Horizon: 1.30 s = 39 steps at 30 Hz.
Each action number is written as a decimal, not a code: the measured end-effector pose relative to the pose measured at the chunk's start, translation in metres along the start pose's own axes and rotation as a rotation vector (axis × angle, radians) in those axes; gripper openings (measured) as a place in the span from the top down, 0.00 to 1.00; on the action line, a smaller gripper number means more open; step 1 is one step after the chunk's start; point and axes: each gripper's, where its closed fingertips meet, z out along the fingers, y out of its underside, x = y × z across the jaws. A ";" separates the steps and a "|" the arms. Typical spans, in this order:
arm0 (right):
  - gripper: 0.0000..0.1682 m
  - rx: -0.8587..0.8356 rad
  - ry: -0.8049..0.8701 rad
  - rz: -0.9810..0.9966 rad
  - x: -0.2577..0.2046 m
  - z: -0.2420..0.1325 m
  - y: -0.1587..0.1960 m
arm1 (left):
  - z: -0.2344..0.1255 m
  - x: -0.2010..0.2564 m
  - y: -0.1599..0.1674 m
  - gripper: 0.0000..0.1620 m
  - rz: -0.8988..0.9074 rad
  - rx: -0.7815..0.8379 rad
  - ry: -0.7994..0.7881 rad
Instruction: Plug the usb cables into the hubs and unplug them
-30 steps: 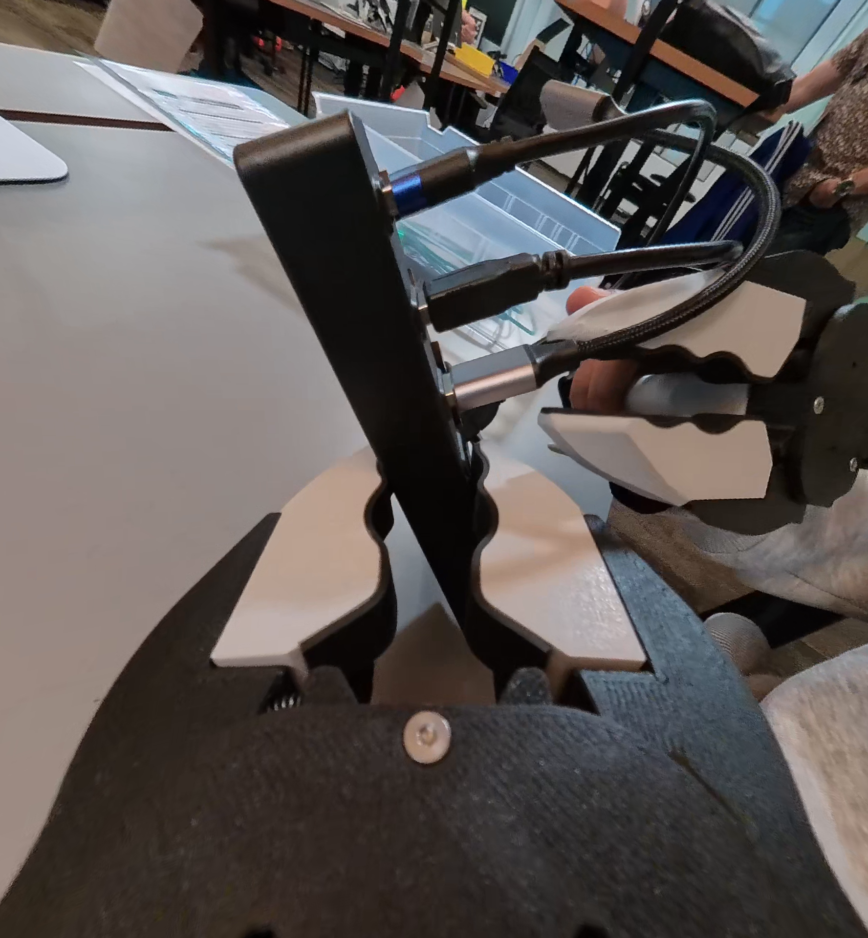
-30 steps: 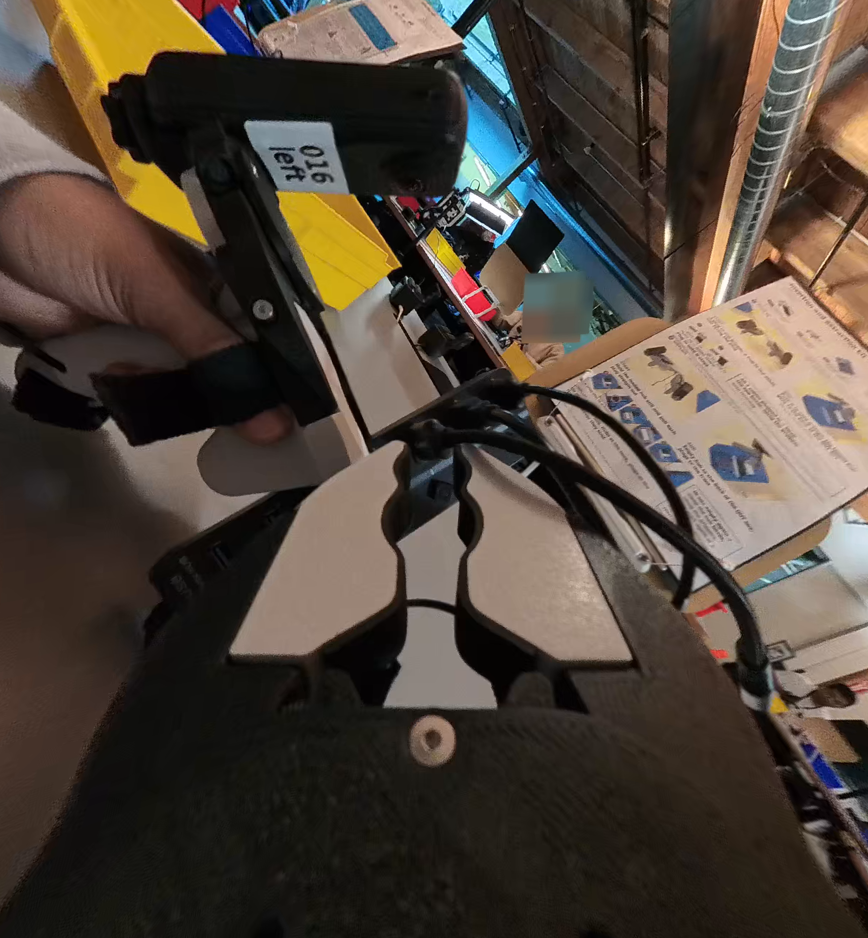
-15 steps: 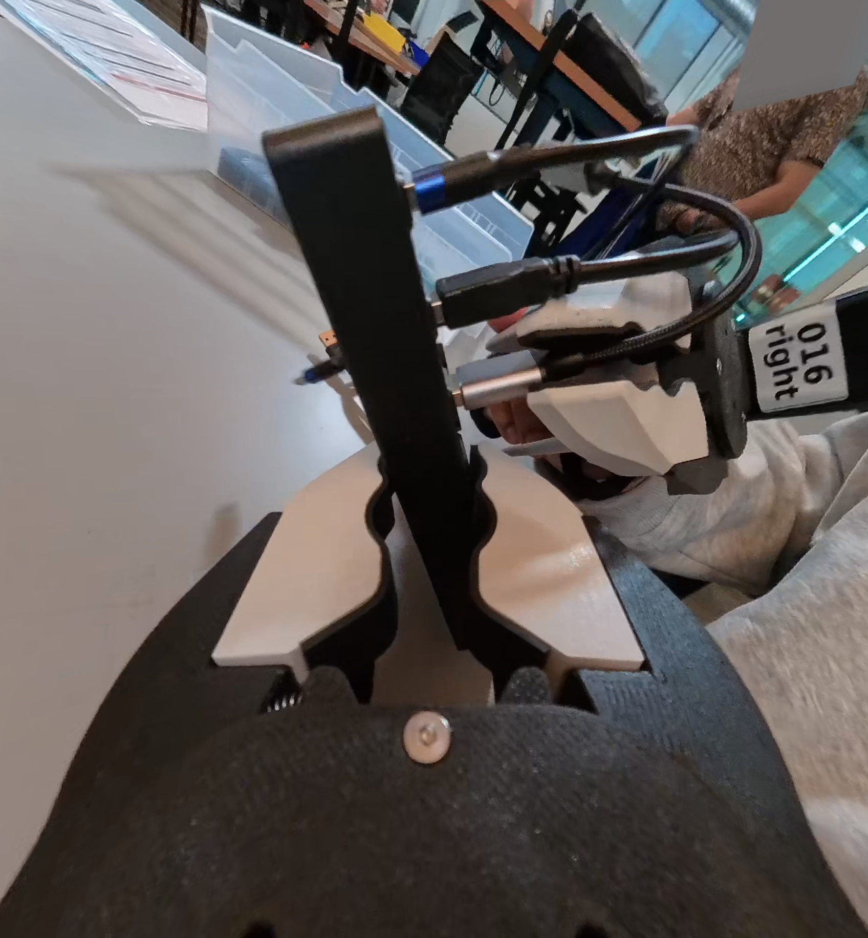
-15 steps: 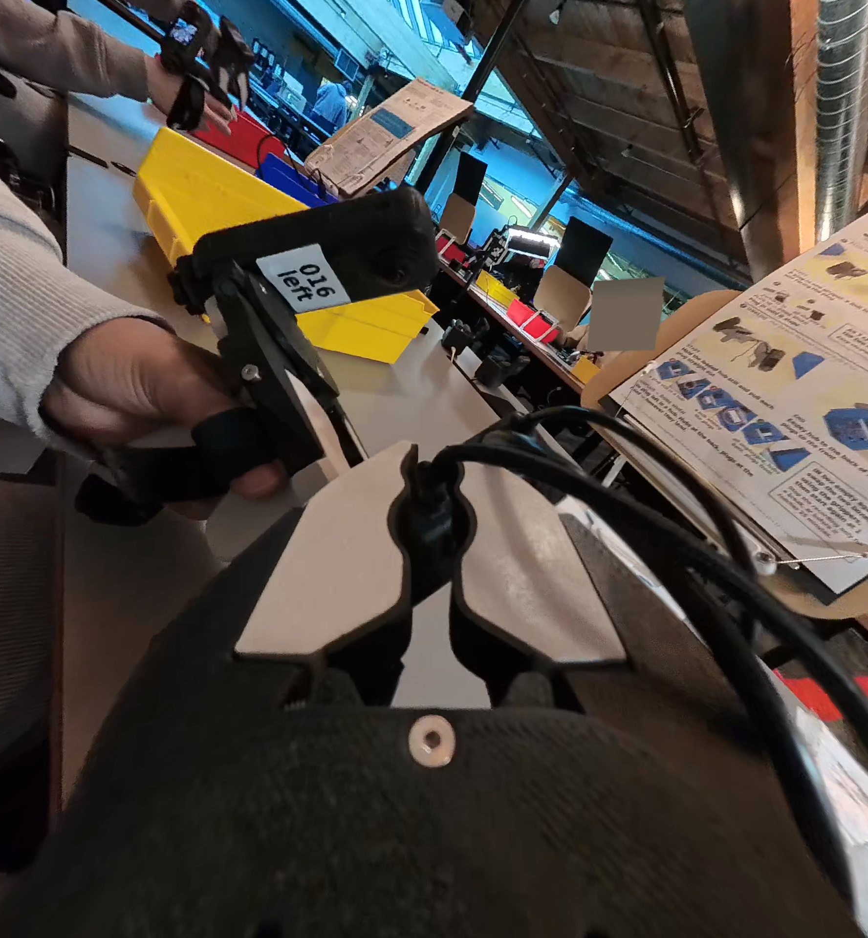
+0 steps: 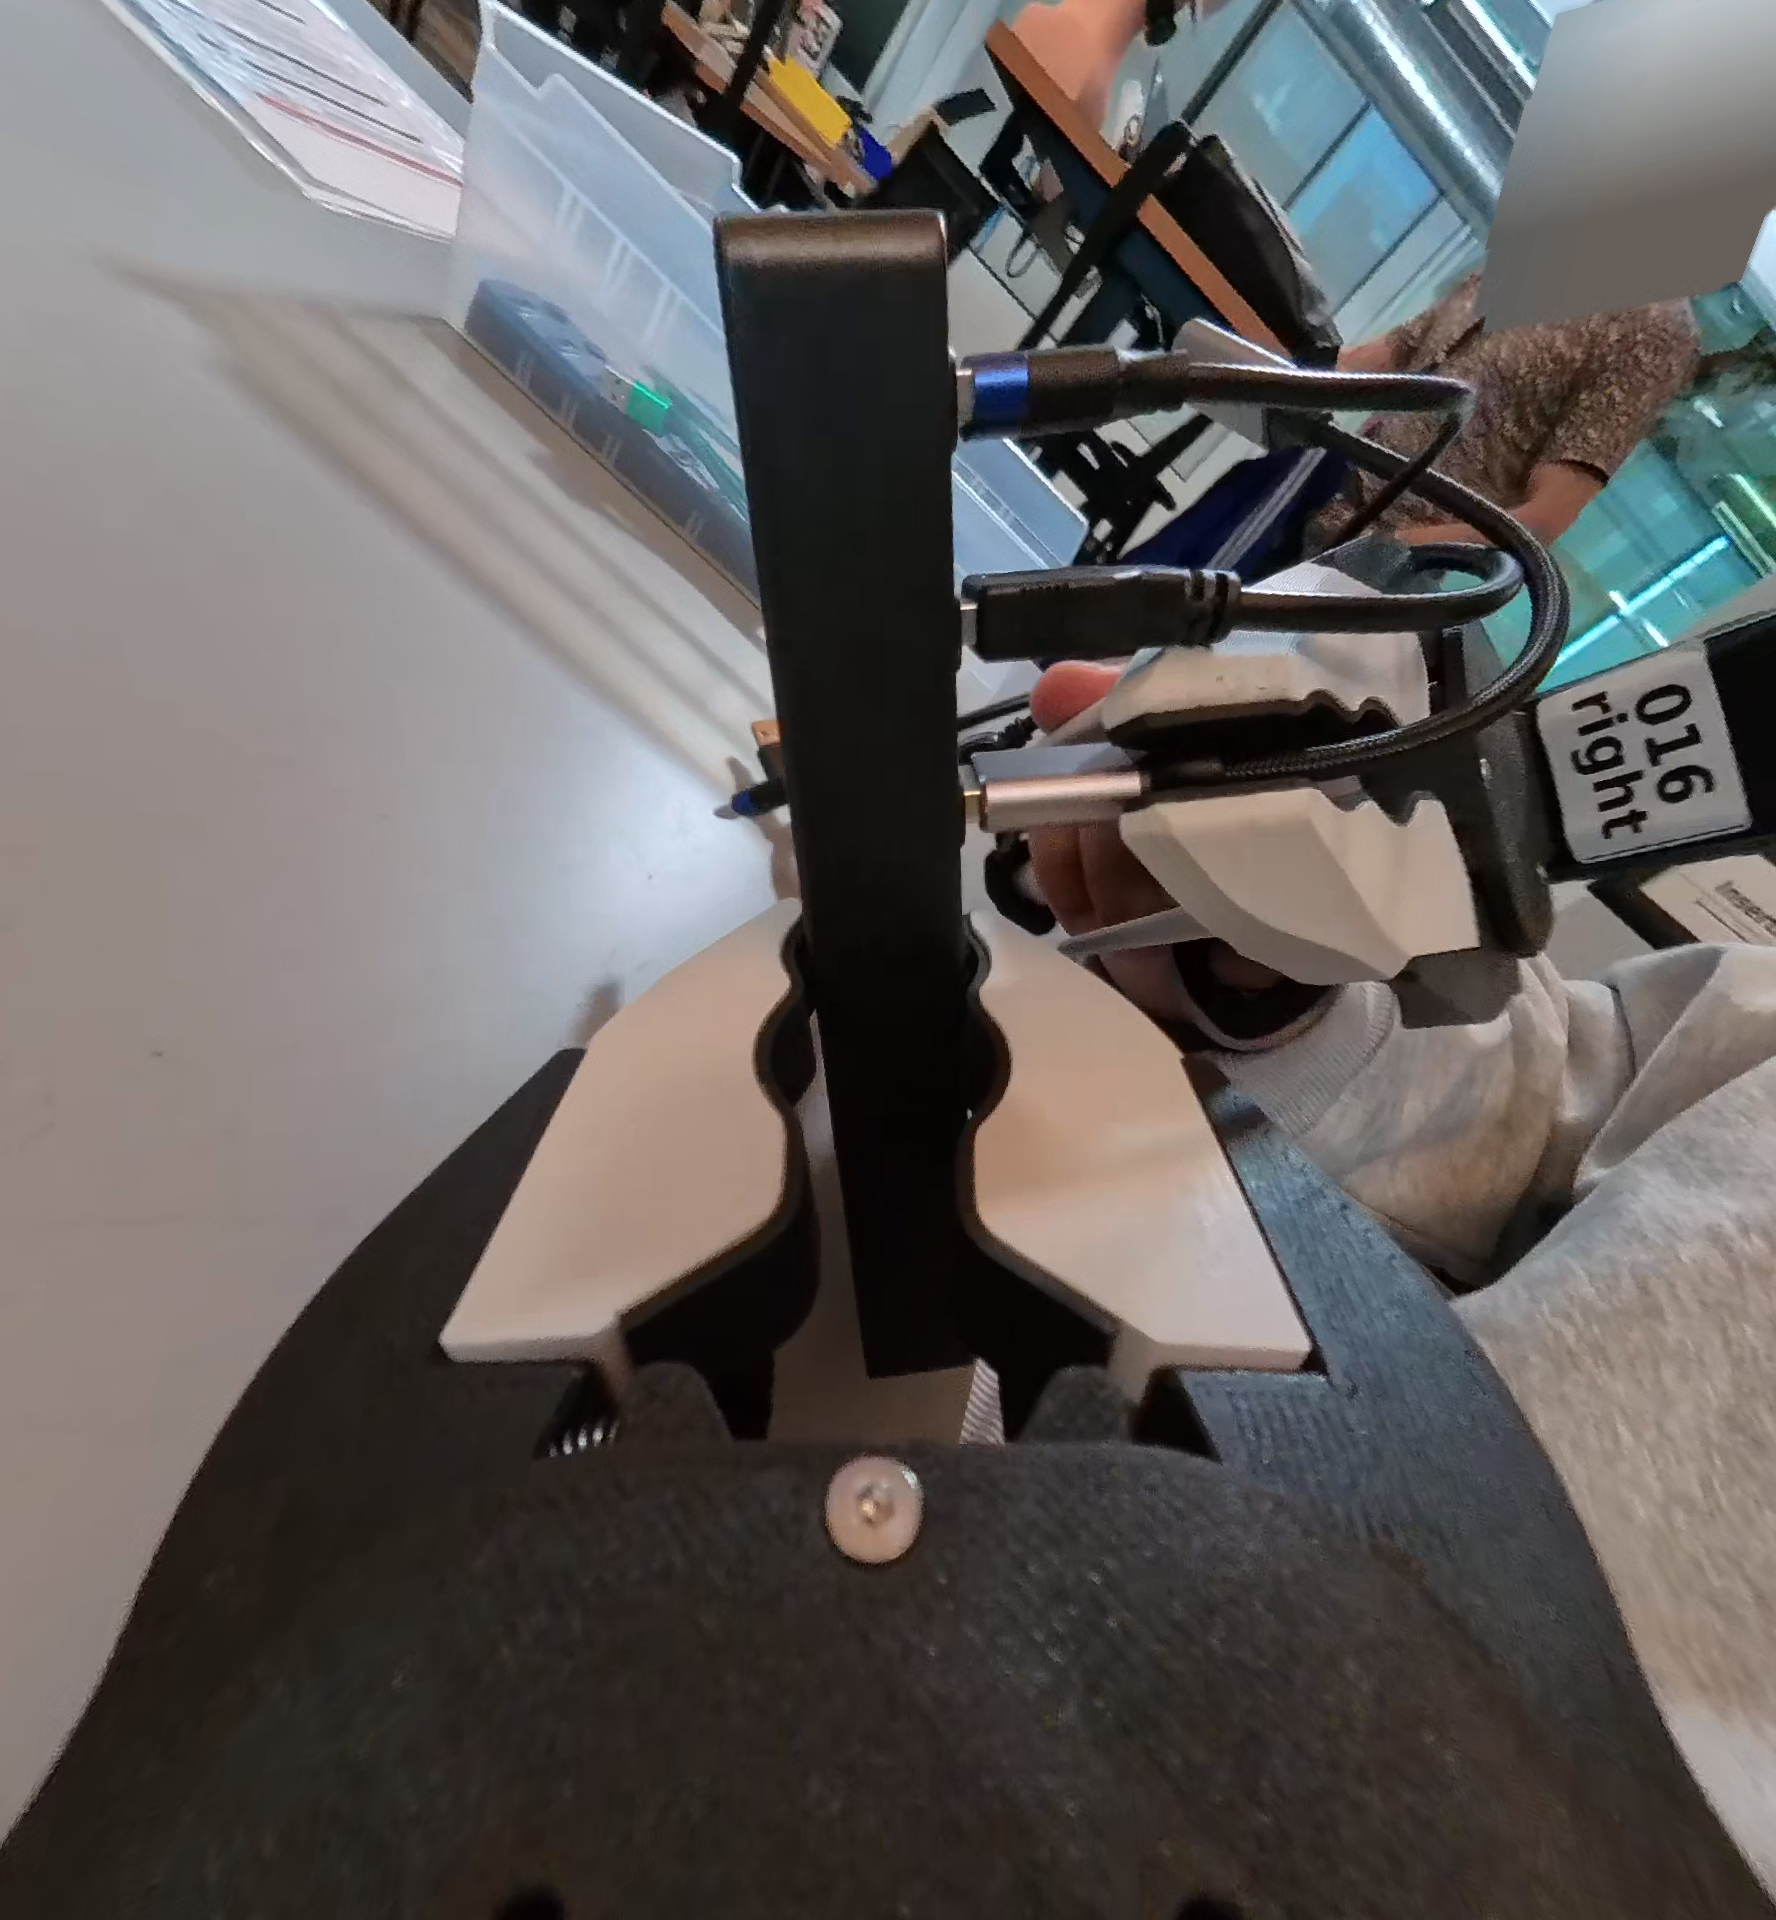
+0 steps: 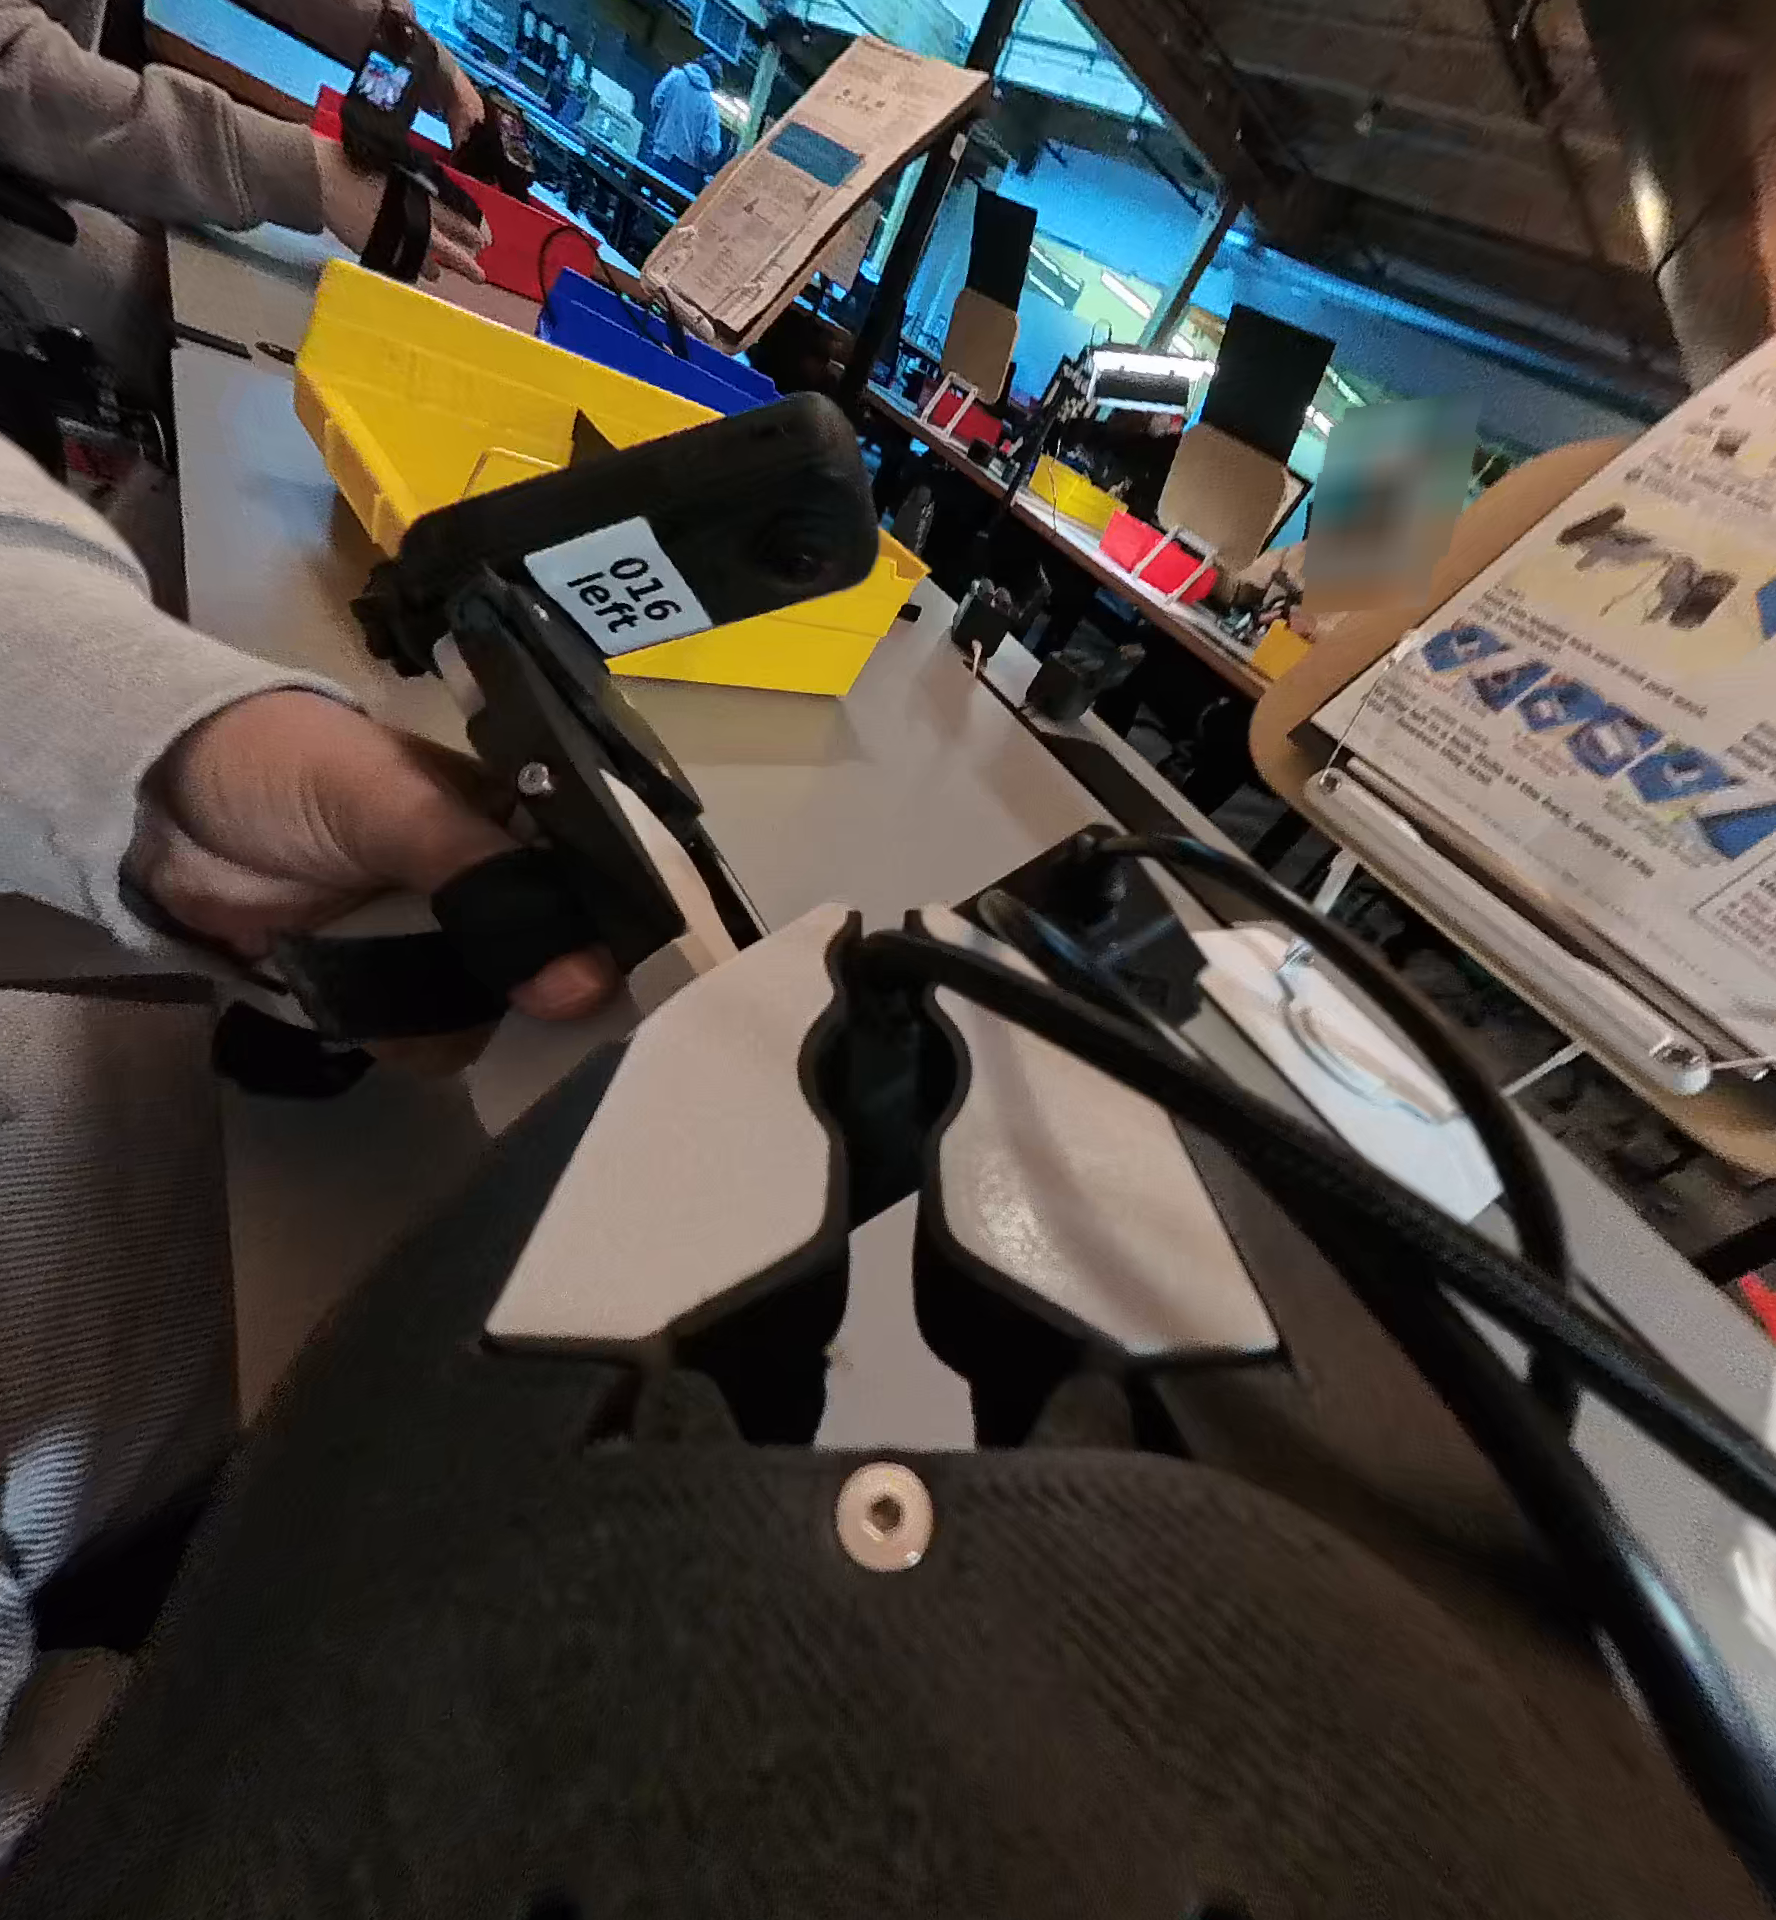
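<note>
My left gripper (image 5: 879,961) is shut on a black usb hub (image 5: 842,582) and holds it upright above the white table (image 5: 240,727). Three cables sit in the hub's right side: a blue-collared plug (image 5: 1019,390) on top, a black plug (image 5: 1092,613) in the middle, a silver plug (image 5: 1050,795) lowest. My right gripper (image 5: 1138,774) is shut on the braided cable right behind the silver plug. In the right wrist view the right gripper (image 6: 889,961) pinches that black cable (image 6: 1227,1132), with the hub (image 6: 1112,914) just beyond and the left gripper (image 6: 593,790) to the left.
A clear plastic bin (image 5: 593,239) stands on the table behind the hub. Loose cable ends (image 5: 759,800) lie on the table by the hub. A yellow bin (image 6: 427,416) and an instruction sheet on a stand (image 6: 1590,675) flank the work area. Other people are at nearby tables.
The right gripper has closed on the braided cable and slid up to the silver plug. The hub has swung from tilted to upright in the left wrist view.
</note>
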 end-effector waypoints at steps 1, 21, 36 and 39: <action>0.96 -0.009 -0.001 0.028 0.001 0.000 0.001 | 0.000 -0.001 -0.001 0.85 0.006 0.010 -0.015; 0.96 0.039 0.058 0.386 0.019 -0.022 -0.026 | -0.054 -0.067 -0.045 0.86 -0.127 0.319 -0.324; 0.96 0.259 -0.022 0.361 0.060 -0.063 -0.079 | -0.071 -0.092 -0.054 0.85 -0.093 0.366 -0.372; 0.96 0.253 0.114 0.331 0.123 -0.103 -0.092 | -0.069 -0.092 -0.052 0.85 -0.115 0.367 -0.363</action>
